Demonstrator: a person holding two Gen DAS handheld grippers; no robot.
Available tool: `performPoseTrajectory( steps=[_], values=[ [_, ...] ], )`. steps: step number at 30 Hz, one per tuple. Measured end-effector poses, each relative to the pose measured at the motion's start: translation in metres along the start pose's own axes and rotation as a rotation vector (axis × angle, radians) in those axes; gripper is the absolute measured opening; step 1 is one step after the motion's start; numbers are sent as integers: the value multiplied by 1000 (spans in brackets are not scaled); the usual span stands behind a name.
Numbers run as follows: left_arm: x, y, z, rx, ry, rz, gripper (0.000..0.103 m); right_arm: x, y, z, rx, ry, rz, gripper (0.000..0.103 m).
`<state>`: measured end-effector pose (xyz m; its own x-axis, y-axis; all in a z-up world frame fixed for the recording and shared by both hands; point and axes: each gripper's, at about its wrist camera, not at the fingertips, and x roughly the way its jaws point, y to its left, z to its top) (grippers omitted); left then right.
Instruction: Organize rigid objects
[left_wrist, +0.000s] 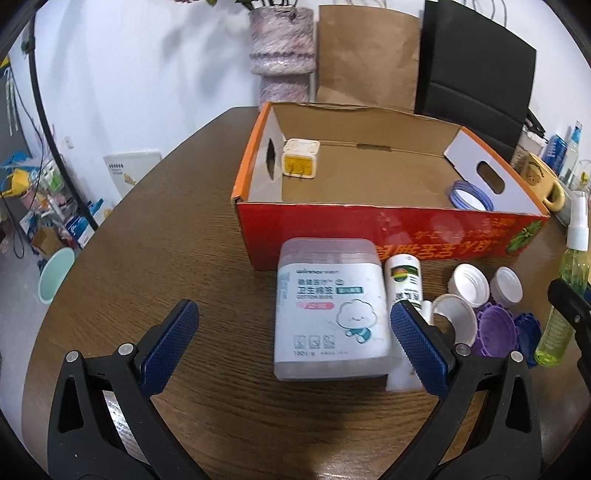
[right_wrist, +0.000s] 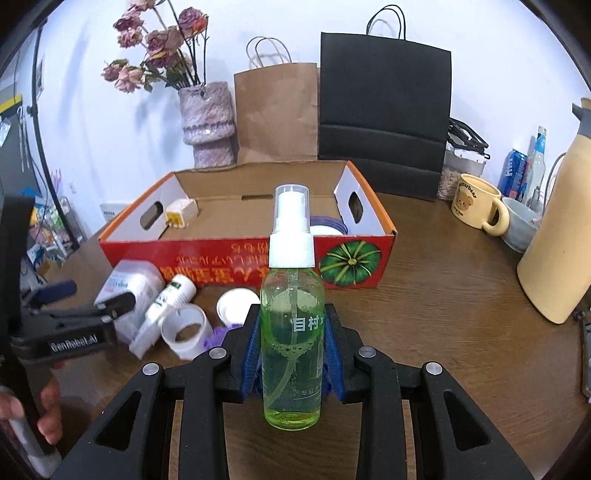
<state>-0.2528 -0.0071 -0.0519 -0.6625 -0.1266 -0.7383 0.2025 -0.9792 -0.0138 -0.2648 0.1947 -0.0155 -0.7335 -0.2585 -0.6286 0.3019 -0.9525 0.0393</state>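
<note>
Box: red cardboard box (left_wrist: 388, 229), upper centre of the frame, holding a yellow-faced cube (left_wrist: 300, 158)
Cotton bud tub (left_wrist: 330, 310): centre, between the left gripper (left_wrist: 295, 332) jaws, spread wide, untouched
Spray bottle (right_wrist: 291, 332): green, upright, lower centre, clamped by right gripper (right_wrist: 292, 349)

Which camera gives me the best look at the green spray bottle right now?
Right wrist: the spray bottle stands centred and upright, shut in the right gripper. Left wrist shows it only at the right edge, partly hidden.
</note>
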Motion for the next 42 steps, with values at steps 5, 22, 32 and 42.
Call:
performPoseTrajectory(
  steps=[5,22,32,42],
  values=[
    [4,-3,2,12,-7,3,102,4,4,0,4,-2,4,35],
    [9,-7,-4,45,27,-33,61,-2,0,-6,16,-23,-8,35],
    [-8,-8,-7,52,-32,-32,61,-5,0,-8,18,-34,-9,35],
    [-43,-12,-14,66,-126,-54,61,-15,2,-9,31,-62,3,35]
  ],
)
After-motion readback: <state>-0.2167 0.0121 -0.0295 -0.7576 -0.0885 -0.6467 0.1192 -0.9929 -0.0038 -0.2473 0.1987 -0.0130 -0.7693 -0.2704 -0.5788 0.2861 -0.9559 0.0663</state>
